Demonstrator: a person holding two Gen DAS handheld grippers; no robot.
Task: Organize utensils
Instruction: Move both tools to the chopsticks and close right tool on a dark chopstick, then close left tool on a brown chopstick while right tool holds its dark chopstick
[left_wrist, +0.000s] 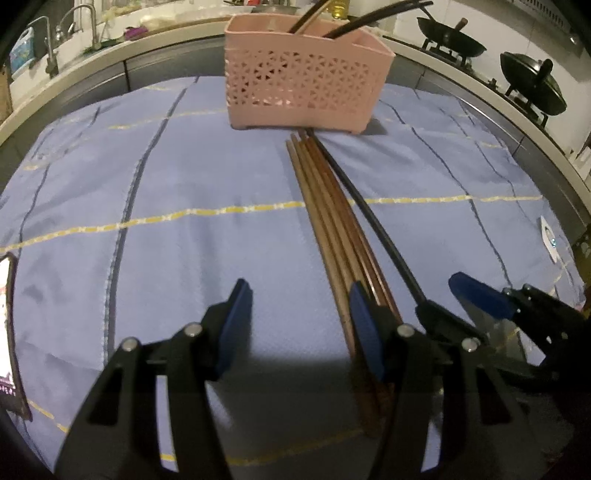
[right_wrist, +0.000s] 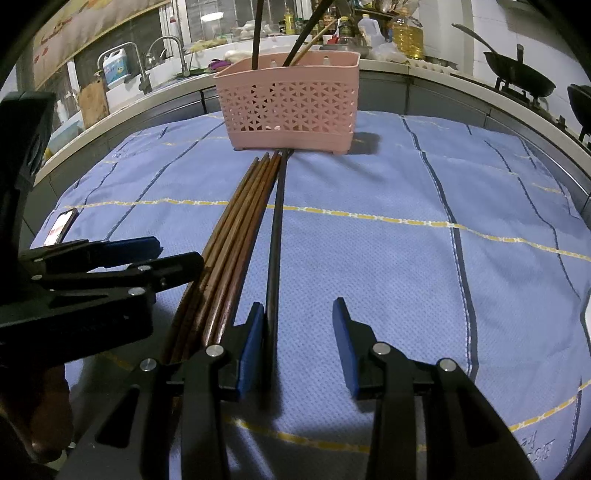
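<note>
A pink perforated utensil basket (left_wrist: 306, 77) (right_wrist: 291, 107) stands at the far side of the blue cloth and holds a few dark and wooden chopsticks. Several brown wooden chopsticks (left_wrist: 328, 225) (right_wrist: 236, 236) lie side by side on the cloth, pointing at the basket. A single black chopstick (left_wrist: 373, 218) (right_wrist: 276, 240) lies just right of them. My left gripper (left_wrist: 299, 299) is open and empty, its right finger at the brown bundle. My right gripper (right_wrist: 298, 314) is open, and the black chopstick lies between its fingers, close to the left pad (right_wrist: 253, 339).
The blue checked cloth (left_wrist: 184, 184) (right_wrist: 406, 229) covers the table. A phone (left_wrist: 9, 332) (right_wrist: 61, 225) lies at its left edge. Behind are a counter with a sink and taps (right_wrist: 147, 62), oil bottles (right_wrist: 406, 33) and woks on a stove (left_wrist: 454, 40).
</note>
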